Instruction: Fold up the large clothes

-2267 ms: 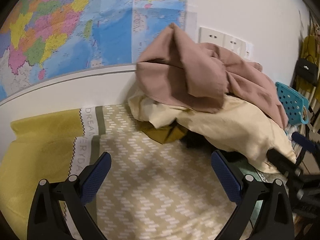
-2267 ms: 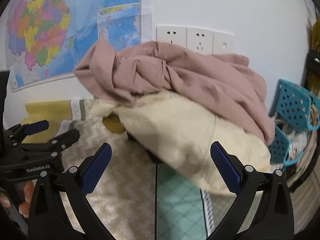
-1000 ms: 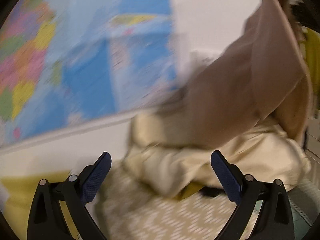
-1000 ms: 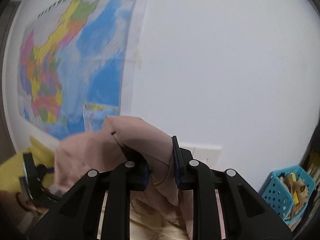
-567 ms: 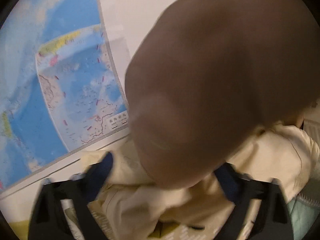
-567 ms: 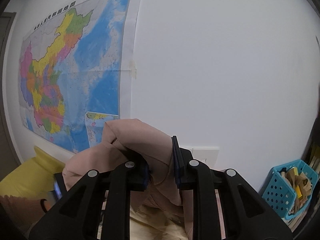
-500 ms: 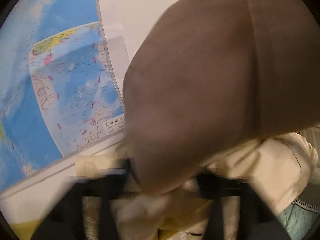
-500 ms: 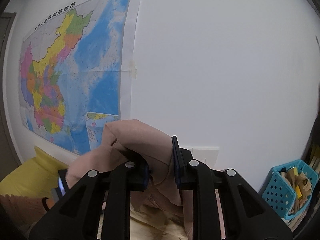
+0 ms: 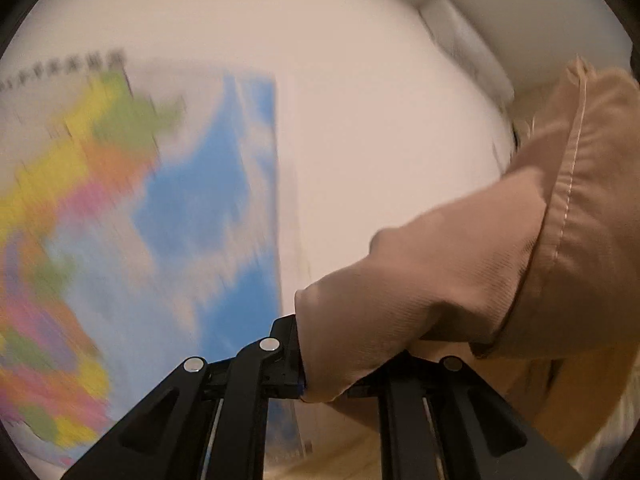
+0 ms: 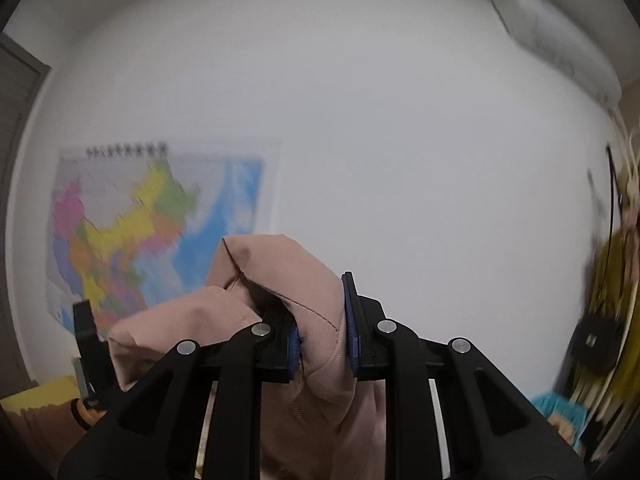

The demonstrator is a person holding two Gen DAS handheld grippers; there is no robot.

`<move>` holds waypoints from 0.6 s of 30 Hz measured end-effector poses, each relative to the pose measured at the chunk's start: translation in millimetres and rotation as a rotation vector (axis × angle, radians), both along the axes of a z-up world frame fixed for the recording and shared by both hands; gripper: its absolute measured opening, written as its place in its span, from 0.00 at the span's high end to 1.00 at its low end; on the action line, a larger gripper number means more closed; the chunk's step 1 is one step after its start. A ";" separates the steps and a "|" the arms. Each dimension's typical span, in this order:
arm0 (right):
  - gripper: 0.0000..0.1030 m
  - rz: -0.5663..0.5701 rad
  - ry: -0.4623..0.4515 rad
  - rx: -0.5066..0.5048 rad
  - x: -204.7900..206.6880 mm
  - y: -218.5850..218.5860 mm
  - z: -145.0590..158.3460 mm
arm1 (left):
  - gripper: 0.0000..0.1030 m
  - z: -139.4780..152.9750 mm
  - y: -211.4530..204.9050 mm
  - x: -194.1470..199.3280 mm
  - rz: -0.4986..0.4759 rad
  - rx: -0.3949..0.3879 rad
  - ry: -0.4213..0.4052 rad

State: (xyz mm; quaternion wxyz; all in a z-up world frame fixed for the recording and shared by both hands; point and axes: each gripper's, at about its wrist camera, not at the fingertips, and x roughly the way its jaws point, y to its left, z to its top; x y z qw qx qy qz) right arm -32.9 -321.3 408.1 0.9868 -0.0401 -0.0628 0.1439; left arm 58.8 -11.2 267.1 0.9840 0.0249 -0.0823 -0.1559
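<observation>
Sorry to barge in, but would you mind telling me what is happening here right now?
A person is handling a pink garment with two hand-held grippers. The right gripper is clamped on a bunched fold of it. The left gripper has just been closing, and the cloth now sits pinched between its jaws. Both point at the white wall near a map, with the garment raised.

Wall map (image 9: 132, 216) smeared by blur, pink garment (image 9: 500, 264) covering left tool's (image 9: 320, 376) right pad, perhaps pinched.
</observation>
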 end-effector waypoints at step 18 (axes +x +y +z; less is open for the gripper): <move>0.82 0.533 0.081 0.019 -131.9 77.5 -32.0 | 0.89 35.8 150.8 -249.8 0.409 0.167 0.049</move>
